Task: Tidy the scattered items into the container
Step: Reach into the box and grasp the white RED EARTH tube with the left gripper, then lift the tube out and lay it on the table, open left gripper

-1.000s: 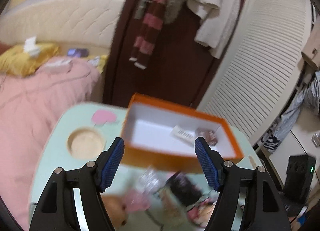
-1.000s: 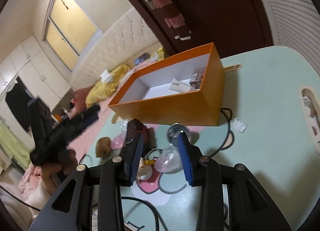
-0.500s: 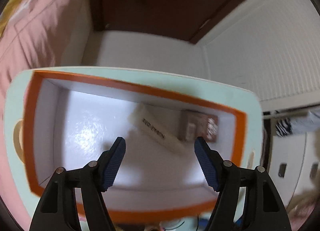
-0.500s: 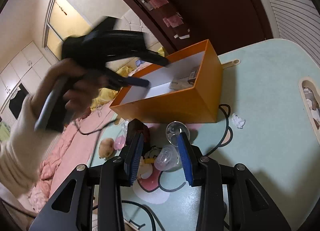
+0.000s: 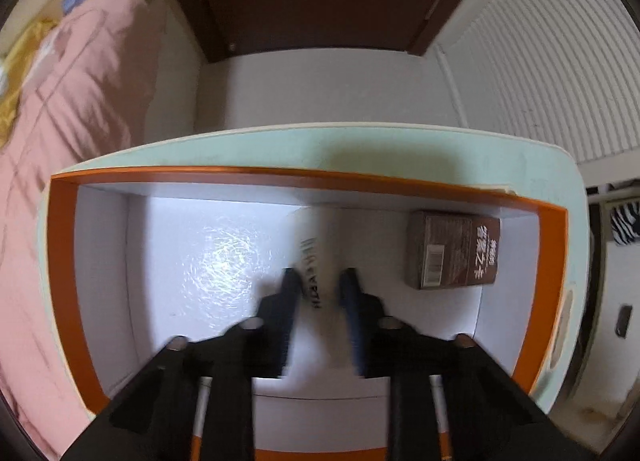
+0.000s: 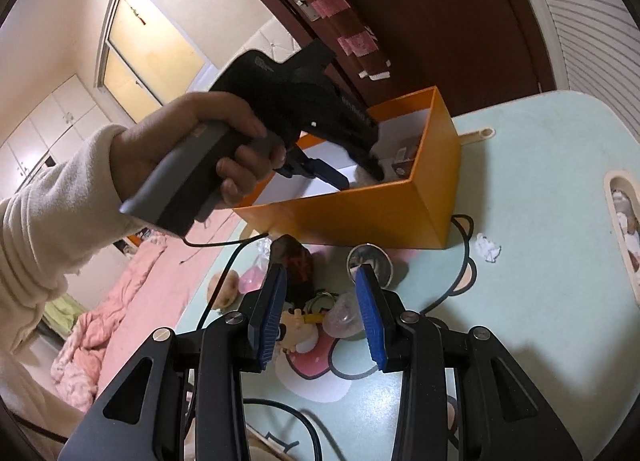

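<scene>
The orange box [image 5: 64, 261] sits on the mint table [image 5: 400, 149]; on its white floor lie a brown carton [image 5: 452, 253] and a white tube [image 5: 316, 237]. My left gripper [image 5: 318, 277] points straight down into the box, its jaws closing onto the tube, with the pads against its sides. In the right wrist view a hand [image 6: 208, 141] holds that gripper over the box [image 6: 360, 213]. My right gripper [image 6: 320, 277] hovers open and empty above scattered items: a dark packet [image 6: 296, 261], a clear cup [image 6: 368, 261], a small figure [image 6: 296, 325].
A crumpled tissue [image 6: 488, 247] lies right of the box, and a plush toy [image 6: 224, 289] and a pink item [image 6: 252, 273] lie near the table's left edge. A black cable [image 6: 224, 273] crosses the table. A pink quilt [image 5: 60, 121] lies beyond the table.
My left gripper swung over the box, tipped down into it and went from wide open to shut on the white tube. The right gripper stayed where it was.
</scene>
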### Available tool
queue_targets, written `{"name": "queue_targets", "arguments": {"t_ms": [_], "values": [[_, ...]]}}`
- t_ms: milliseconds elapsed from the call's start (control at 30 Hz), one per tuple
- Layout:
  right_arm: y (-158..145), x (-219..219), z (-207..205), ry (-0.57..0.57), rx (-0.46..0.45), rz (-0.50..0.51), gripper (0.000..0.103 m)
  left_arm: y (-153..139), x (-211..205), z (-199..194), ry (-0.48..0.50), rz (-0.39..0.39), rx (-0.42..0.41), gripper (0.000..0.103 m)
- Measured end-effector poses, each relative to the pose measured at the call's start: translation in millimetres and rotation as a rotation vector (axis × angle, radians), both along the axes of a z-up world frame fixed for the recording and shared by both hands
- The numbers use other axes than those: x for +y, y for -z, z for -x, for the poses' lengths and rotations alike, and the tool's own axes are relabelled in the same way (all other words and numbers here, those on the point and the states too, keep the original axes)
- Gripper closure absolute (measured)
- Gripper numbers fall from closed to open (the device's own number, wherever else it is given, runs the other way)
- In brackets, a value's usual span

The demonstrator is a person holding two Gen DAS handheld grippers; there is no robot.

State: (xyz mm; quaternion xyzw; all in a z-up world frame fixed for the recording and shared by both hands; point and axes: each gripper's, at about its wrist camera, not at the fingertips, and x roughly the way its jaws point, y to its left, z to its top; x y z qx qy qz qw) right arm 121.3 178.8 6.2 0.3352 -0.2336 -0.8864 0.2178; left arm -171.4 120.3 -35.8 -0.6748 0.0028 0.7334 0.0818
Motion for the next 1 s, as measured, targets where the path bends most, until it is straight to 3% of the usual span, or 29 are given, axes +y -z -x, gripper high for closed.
{"name": "queue_targets", "arguments": {"t_ms": [233, 467, 600, 733, 900, 1000], "values": [[2.7, -2.2, 1.9, -0.004, -0.010, 0.003, 0.056, -12.3, -35.4, -9.2, -0.060, -0.152, 0.035, 0.085], [11.9, 0.2, 7.5, -0.006, -0.055, 0.037, 0.056, -75.5, -71.8, -47.9, -0.043, -0.296, 0.188, 0.085], [14.0, 3.2, 8.0, 0.005, -0.063, 0.050, 0.056, -101.1, -90.7, -88.5, 0.003, -0.316, 0.269, 0.085], [15.8, 6.6, 8.8, 0.018, -0.075, 0.069, 0.056, -90.3, -115.9, -129.0, -0.003, -0.323, 0.282, 0.085], [16.6, 5.2, 9.7, 0.016, -0.079, 0.085, 0.056, -50.1, -144.2, -137.7, -0.089, -0.295, 0.306, 0.085], [19.0, 4.1, 10.7, 0.009, -0.085, 0.094, 0.056, -25.2, -156.7, -137.3, -0.151, -0.352, 0.280, 0.085]]}}
